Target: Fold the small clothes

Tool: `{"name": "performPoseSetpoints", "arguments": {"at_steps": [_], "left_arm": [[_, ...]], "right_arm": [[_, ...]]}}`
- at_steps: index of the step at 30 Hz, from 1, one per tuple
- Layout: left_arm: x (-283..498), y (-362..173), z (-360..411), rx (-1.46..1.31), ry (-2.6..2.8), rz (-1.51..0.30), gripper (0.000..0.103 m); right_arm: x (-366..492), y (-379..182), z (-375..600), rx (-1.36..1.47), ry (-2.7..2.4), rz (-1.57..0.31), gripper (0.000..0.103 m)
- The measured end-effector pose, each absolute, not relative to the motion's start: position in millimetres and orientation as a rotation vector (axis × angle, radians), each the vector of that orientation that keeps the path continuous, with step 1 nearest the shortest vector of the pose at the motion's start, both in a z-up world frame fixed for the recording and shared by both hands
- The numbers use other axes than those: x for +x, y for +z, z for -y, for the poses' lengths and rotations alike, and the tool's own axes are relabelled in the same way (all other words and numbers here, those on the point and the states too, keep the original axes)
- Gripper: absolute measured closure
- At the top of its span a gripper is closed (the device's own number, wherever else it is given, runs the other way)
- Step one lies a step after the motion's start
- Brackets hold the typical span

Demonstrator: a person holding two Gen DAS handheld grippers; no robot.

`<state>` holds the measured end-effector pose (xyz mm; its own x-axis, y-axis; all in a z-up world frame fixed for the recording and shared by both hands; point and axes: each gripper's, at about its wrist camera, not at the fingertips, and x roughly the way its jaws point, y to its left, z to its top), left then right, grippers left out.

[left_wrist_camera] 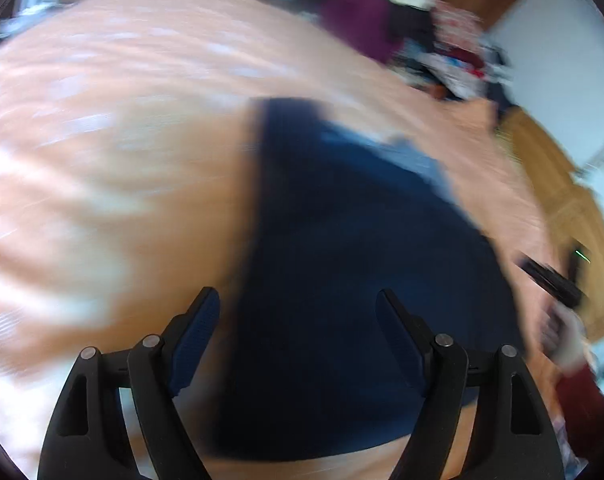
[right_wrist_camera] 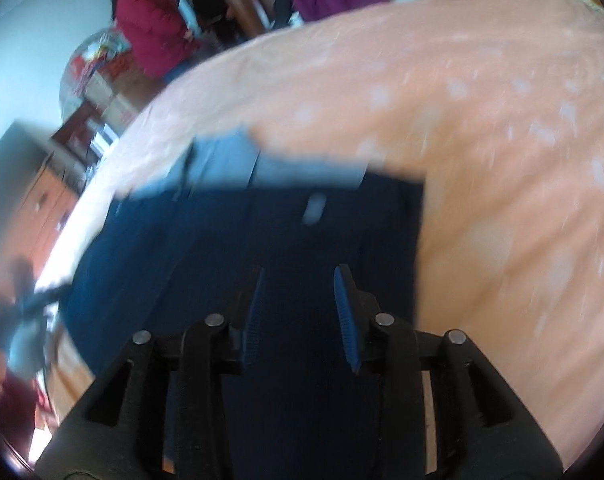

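Hand-held gripper (right_wrist_camera: 300, 276) parted, dark navy garment (right_wrist_camera: 262, 248) flat, blurred

The left gripper (left_wrist_camera: 298, 306) hangs with its black jaws spread wide — nothing between them. Ahead lies a dark navy garment (left_wrist_camera: 341, 260) on a peach, white-flecked bedspread (left_wrist_camera: 122, 120), all blurred.

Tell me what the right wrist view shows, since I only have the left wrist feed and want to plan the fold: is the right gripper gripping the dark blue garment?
Observer: No. The right gripper is open above the dark blue garment, holding nothing.
Operator: Any markings on it?
Observer: A small pale patch, perhaps a label, near its far edge; blur hides detail.
Operator: Anything at that edge?
Observer: A lighter blue layer shows there, on the peach bedspread.
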<state>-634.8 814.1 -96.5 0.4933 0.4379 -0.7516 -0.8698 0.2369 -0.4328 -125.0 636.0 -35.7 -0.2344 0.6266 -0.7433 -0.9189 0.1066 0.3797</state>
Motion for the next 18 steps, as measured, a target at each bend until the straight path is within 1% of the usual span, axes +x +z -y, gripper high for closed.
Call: {"name": "performPoseSetpoints", "arguments": {"at_steps": [2,3,6,8,11,13,18], "left_arm": [[-669,-96,-805,-1.032,1.002,-0.444,0.02],[-681,-90,-795,-1.046,1.017,-0.409,0.017],[-688,-77,-764,-1.07,0.966,-0.359,0.012],[-683,-74,-739,-1.112,0.888,-0.295,0.011],[-675,-85,-718,-1.205,0.826,-0.208,0.011],[-667,-96,-716,-1.226,0.864,-0.212,0.013],[-665,-98,-729,-1.235,0.935,-0.101,0.015]], "right_arm": [[-140,-46,-609,-0.403,1.485,-1.062,0.065],[-145,-49,-595,-0.391,1.475,-1.081,0.062],[-162,-50,-552,-0.326,1.472,-1.12,0.06],[-171,-51,-534,-0.298,1.47,-1.146,0.056],[-184,-55,-526,-0.3,1.466,-1.171,0.056],[-189,-52,-525,-0.301,1.472,-1.175,0.056],[-206,-41,-532,-0.318,1.493,-1.147,0.056]]}}
